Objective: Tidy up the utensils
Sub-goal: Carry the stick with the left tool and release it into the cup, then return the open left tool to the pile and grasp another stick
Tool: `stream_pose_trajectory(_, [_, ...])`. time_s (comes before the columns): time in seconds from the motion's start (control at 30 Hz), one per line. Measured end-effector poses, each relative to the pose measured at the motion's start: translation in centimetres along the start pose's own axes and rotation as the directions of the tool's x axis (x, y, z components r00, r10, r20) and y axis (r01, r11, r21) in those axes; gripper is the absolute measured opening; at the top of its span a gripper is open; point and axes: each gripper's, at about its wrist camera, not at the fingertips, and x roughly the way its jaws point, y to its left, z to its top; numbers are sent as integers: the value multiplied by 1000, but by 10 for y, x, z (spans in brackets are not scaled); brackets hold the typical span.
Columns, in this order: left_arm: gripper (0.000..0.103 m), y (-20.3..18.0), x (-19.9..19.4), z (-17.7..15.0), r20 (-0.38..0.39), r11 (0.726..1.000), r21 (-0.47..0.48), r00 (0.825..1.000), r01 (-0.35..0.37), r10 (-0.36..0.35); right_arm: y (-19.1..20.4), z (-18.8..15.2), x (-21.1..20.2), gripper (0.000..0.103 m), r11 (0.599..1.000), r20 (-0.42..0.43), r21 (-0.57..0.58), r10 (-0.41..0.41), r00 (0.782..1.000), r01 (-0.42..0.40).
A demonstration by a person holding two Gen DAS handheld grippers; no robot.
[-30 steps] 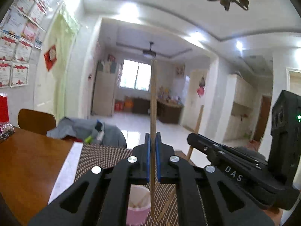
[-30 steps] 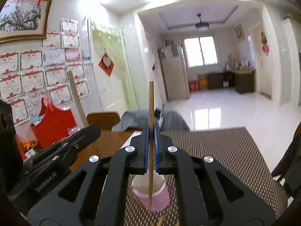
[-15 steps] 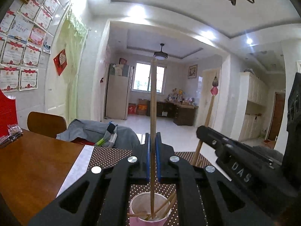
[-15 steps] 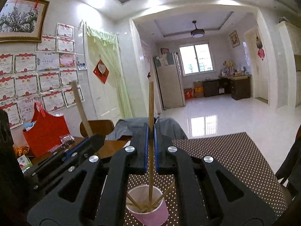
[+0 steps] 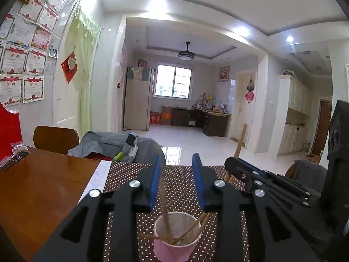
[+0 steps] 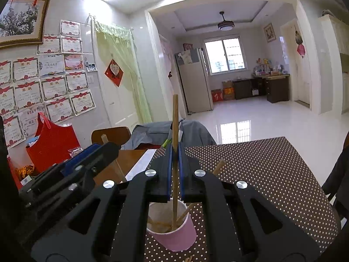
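Note:
A pink paper cup (image 5: 174, 247) stands on the dotted mat just below both grippers and holds several wooden chopsticks. My left gripper (image 5: 176, 159) is opening above it. A blurred chopstick (image 5: 163, 198) stands loose between the parted blue pads (image 5: 154, 182), its lower end in the cup. My right gripper (image 6: 174, 149) is shut on an upright chopstick (image 6: 175, 120) whose lower end reaches into the pink cup (image 6: 174, 233). Each gripper shows in the other's view, the right gripper (image 5: 257, 179) at the right and the left gripper (image 6: 87, 159) at the left.
The brown dotted mat (image 6: 261, 174) covers the right part of a wooden table (image 5: 32, 196). A red bag (image 6: 52, 144) stands by the wall on the left. A chair draped with grey clothes (image 5: 113, 145) stands behind the table. Loose chopstick ends (image 6: 189, 258) lie near the cup.
Both grippers sank toward the cup. The left jaws parted and let go of their chopstick, which slid down into the cup. The right chopstick's end now reaches into the cup.

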Motion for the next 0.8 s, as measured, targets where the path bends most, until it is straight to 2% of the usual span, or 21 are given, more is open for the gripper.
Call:
stream_pose_trajectory(0.07, [30,1,-2,0,-1,1000,2,1000,-7,7,0,-2,-1,6,1000,-11,7,1,1000,-1])
stream_pose_trajectory(0.4, [47,7,-19,2,19,999,1,999,-39,39,6,-5,-7,9,1000,-49,8,-2,999,2])
stream_pose_trajectory(0.43, [49,8,-21,3,21,999,-1,999,-40,40,6,-5,-9,11,1000,-50,9,-7,999,7])
stream_pose_trajectory(0.5, [50,10,-27,4,27,999,-5,998,-49,49,7,-4,-12,40,1000,-47,9,-14,999,15])
stream_pose_trajectory(0.53, [51,11,-29,4,35,998,-11,998,-55,55,6,-4,-15,47,999,-40,14,-33,999,34])
stream_pose_trajectory(0.57, [52,13,-34,5,38,999,-17,998,-51,51,5,-4,-18,49,999,-35,17,-32,999,33])
stream_pose_trajectory(0.8, [54,11,-57,8,48,999,-2,998,-50,50,3,-5,-42,49,999,-30,9,-42,999,43])
